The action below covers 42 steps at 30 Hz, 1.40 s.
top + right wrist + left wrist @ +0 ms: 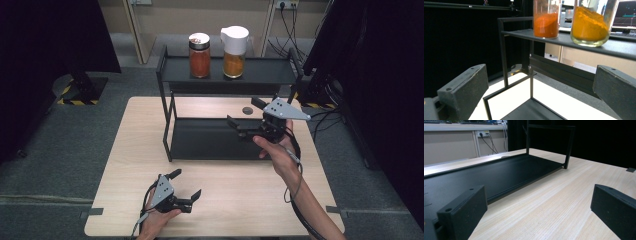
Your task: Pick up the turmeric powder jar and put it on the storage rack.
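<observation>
Right gripper (pixel 248 116), jaws wide and empty, is held below the top-shelf spice jars (pixel 199 56), up and ahead; left gripper (pixel 186 184) is parked open, farther off.

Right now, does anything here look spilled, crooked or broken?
Nothing stands out. Both jars, the red one and the yellow one, stand upright on the rack's top shelf, with no powder spilled. The right gripper is open over the lower shelf; the left gripper is open above the table.

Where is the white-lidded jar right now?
In the high view, the white-lidded jar stands on the rack's top shelf, right of the red spice jar.
</observation>
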Tool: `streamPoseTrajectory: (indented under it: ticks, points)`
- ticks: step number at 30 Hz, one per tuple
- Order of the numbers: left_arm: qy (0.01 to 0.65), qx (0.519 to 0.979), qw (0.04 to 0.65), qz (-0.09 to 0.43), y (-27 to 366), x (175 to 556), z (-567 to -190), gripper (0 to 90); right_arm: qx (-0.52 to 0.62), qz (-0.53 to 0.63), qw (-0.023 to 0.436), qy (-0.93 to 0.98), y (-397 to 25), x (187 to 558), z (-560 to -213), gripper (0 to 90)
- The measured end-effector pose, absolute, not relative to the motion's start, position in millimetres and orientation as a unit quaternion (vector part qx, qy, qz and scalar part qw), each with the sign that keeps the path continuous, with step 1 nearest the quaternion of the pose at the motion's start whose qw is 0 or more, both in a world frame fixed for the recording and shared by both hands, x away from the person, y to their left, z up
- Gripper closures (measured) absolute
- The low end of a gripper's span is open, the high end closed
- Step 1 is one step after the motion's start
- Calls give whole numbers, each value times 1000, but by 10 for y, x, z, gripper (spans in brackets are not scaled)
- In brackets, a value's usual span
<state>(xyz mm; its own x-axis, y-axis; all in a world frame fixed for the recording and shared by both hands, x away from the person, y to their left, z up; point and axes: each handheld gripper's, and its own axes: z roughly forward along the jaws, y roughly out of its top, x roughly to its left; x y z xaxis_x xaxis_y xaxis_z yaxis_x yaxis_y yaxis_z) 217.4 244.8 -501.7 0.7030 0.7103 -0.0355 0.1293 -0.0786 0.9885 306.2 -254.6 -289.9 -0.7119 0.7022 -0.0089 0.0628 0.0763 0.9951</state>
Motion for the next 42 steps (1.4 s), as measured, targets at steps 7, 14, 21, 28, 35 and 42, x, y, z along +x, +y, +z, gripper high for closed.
streamPoseTrajectory:
  ticks: [7, 14, 21, 28, 35, 42]
  points:
    - [303, 694, 607, 240, 2452, 2175, -5017, 3, 273, 620, 267, 685, -2559, 2993, -3011, 4]
    - [303, 694, 608, 240, 2453, 2174, -5019, 3, 265, 622, 263, 688, -2575, 2916, -3129, 4]
    - [303, 693, 608, 241, 2453, 2172, -5018, 3, 267, 623, 253, 691, -2595, 2863, -3286, 4]
    - [305, 692, 608, 241, 2454, 2172, -5020, 3, 269, 617, 258, 694, -2602, 2803, -3403, 4]
    - [306, 691, 609, 242, 2457, 2172, -5022, 3, 270, 615, 254, 696, -2627, 2768, -3498, 4]
    - [307, 690, 609, 242, 2460, 2172, -5022, 3, 275, 614, 251, 696, -2639, 2719, -3628, 4]
